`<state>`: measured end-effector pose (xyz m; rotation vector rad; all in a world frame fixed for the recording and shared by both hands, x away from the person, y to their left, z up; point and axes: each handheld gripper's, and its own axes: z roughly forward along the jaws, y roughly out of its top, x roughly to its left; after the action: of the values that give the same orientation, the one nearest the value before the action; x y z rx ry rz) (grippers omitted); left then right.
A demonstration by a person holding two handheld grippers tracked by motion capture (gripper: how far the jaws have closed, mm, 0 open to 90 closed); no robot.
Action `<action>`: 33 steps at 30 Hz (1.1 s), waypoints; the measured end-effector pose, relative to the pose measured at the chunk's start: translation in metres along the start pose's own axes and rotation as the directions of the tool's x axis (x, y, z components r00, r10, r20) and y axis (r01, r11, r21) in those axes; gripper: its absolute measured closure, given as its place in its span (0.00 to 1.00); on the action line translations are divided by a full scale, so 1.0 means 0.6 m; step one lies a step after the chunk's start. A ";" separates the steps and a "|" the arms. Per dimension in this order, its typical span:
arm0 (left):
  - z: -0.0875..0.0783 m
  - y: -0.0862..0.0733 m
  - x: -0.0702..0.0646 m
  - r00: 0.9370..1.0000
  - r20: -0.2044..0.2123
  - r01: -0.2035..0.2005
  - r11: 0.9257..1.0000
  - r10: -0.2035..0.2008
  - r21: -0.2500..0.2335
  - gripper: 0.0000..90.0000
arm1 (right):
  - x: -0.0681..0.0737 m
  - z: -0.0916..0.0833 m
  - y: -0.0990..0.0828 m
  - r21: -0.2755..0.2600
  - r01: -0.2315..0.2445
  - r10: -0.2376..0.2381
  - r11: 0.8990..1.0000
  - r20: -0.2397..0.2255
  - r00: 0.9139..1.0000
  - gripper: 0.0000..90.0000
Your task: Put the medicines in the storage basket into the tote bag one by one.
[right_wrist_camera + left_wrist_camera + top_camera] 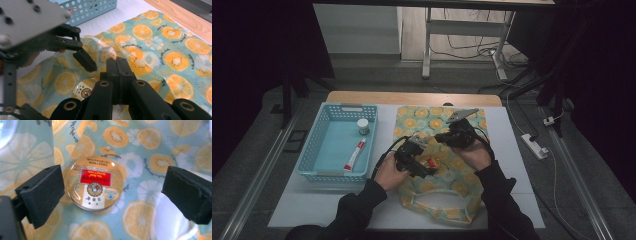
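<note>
On my desk [522,165] the citrus-print bag [447,195] lies flat across the middle toward the right edge, its mouth and handles near the front edge, and the blue basket [312,150] sits along the left edge with a red-and-white tube [354,155] and a small white-capped jar [363,126] in it. I judge the step in hand to be loading or unloading the bag, one small item at a time. My right claw [117,75] is closed on the clear film at the bag's opening, its jaws pressed together with the film pinched between them, and I am holding that edge up so the mouth stays open. My left claw [112,192] stands wide apart with nothing gripped. The round candy tin [95,182], with its red label, lies flat on the printed fabric between my left jaws, closer to the jaw on the left of the left gripper view and seemingly just clear of it, well apart from the other. From the right gripper view the tin peeks out just below the left claw's fingertip [86,61]. Whether I am about to take the tin or have let it go I cannot tell; if I take it, I must centre the jaws on its rim and close gently, since a smooth, low disc could slip, while my right claw keeps the film lifted.
</note>
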<state>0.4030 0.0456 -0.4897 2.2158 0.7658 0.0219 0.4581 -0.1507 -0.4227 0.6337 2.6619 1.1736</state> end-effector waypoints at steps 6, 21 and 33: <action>-0.019 -0.005 -0.005 1.000 -0.002 -0.019 1.000 0.019 -0.016 0.01 | 0.000 -0.001 0.000 0.000 0.002 -0.002 1.000 0.001 1.000 0.99; -0.079 -0.020 0.008 0.998 -0.057 -0.004 0.999 0.002 -0.043 0.00 | 0.000 -0.003 0.000 -0.006 0.000 0.000 1.000 0.004 1.000 0.99; -0.130 -0.039 0.040 0.996 -0.059 0.059 0.995 -0.064 -0.085 0.00 | 0.000 -0.004 0.000 -0.008 -0.001 0.001 1.000 0.005 1.000 0.99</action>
<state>0.3911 0.1230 -0.4563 2.1202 0.8515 0.0904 0.4576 -0.1525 -0.4209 0.6356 2.6520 1.1805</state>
